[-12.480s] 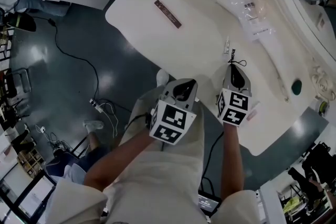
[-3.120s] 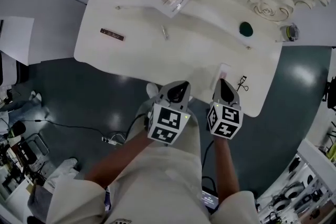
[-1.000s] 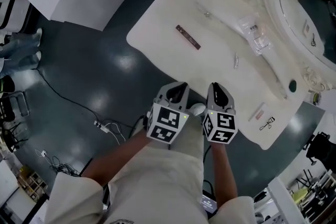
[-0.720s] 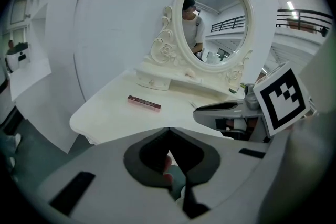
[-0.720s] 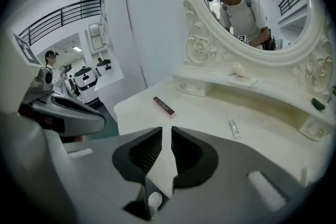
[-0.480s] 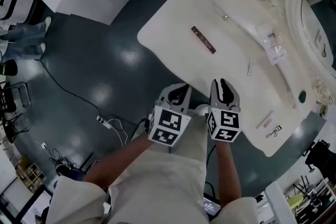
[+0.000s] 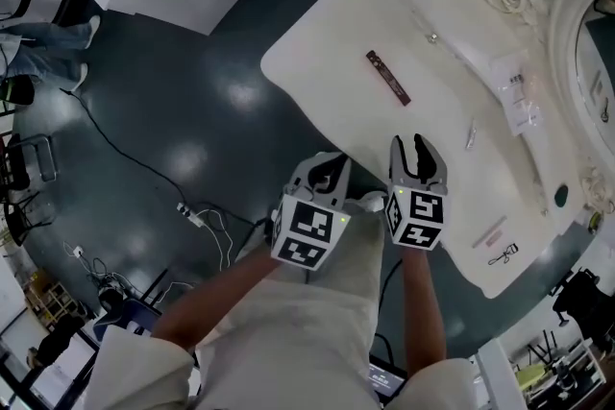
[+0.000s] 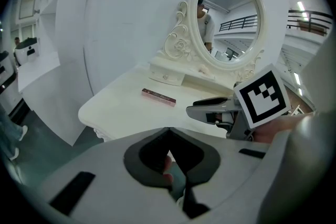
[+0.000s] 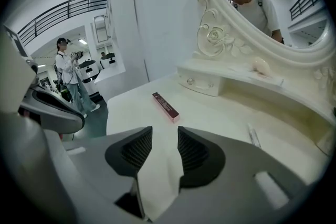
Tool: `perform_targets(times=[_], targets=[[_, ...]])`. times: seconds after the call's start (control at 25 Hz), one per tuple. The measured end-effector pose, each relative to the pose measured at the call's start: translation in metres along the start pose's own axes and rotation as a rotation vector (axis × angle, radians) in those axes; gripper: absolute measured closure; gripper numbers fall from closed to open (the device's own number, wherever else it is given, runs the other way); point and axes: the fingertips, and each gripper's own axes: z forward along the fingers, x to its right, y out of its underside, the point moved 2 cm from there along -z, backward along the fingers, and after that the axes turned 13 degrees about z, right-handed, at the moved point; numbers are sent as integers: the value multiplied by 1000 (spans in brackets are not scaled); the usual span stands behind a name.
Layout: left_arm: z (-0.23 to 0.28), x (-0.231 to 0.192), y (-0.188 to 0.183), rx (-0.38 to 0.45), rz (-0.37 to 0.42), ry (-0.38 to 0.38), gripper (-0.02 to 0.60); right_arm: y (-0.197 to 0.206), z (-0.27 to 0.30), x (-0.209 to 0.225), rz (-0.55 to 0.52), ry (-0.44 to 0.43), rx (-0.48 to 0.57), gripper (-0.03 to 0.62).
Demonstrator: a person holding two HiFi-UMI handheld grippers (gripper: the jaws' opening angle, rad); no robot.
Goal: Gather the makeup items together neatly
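Note:
On the white dressing table (image 7: 336,43) lie a dark slim box (image 7: 387,77) (image 8: 158,96) (image 9: 166,106), a silver stick (image 7: 471,133) (image 9: 254,136), a clear packet (image 7: 520,97), a pink stick (image 7: 488,232) and an eyelash curler (image 7: 504,251). My right gripper (image 7: 416,147) (image 9: 164,136) hangs over the table's front edge, short of the slim box. Its jaws have just been opening; they stand open with nothing between them. My left gripper (image 7: 332,164) (image 8: 169,129) is shut and empty, just off the table's front edge, beside the right one.
An ornate oval mirror (image 8: 229,13) and a raised shelf with a drawer (image 9: 202,81) stand at the table's back. A small green round thing (image 7: 560,197) sits near the right end. Cables (image 7: 192,211) lie on the dark floor. A person (image 9: 68,78) stands far off.
The right gripper's jaws have opened from shut. Both grippers have moved forward and down towards the table's front edge, the right one now over it.

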Motion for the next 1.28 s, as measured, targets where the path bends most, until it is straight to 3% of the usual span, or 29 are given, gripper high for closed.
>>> perform_targets(times=[0.36,0.68,1.12,1.28], targets=[[8,-11,3,-2,-31,-13,577,-5,30,-6,106,-27,0,430],[9,-26,11,-15,-54,-29,577,-11,51,-4,107,1,12,404],[9,-32,14,-25,-70,-38,577,-19,65,9,-55,-17,-2,375],[11,-31,13,-26,-66,-36,577,-17,72,5,-101,-69,-37,375]])
